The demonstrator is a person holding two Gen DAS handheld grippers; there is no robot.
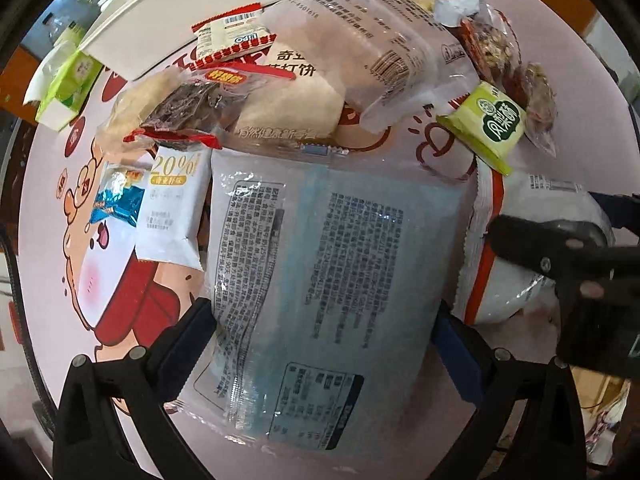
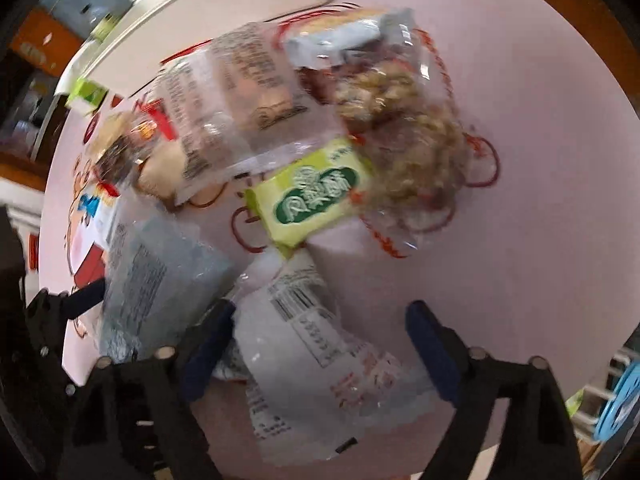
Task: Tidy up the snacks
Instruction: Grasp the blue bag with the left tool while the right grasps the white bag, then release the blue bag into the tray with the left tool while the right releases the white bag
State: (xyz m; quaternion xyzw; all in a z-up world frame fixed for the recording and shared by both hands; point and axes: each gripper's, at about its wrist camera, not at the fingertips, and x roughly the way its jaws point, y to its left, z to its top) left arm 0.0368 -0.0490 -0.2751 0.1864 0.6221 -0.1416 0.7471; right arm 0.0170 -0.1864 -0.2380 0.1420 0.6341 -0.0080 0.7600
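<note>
A large pale blue packet (image 1: pixel 320 280) with printed text lies flat on the pink cartoon mat (image 1: pixel 100 280). My left gripper (image 1: pixel 324 348) points down over it, jaws wide, one blue pad at each side edge; the packet is not squeezed. To its right lies a white packet with an orange stripe (image 1: pixel 500 240). My right gripper (image 2: pixel 320 344) straddles this white packet (image 2: pixel 312 344), open: the left pad is at the wrapper, the right pad stands just clear. The right wrist view is blurred.
A heap of snacks lies beyond: a green cake packet (image 2: pixel 316 196), clear bags of nuts and dates (image 2: pixel 404 136), a big clear pastry bag (image 1: pixel 360 52), a dark jerky pack (image 1: pixel 184 104), a white "20%" sachet (image 1: pixel 172 208). A white bin (image 1: pixel 160 20) stands at the far left.
</note>
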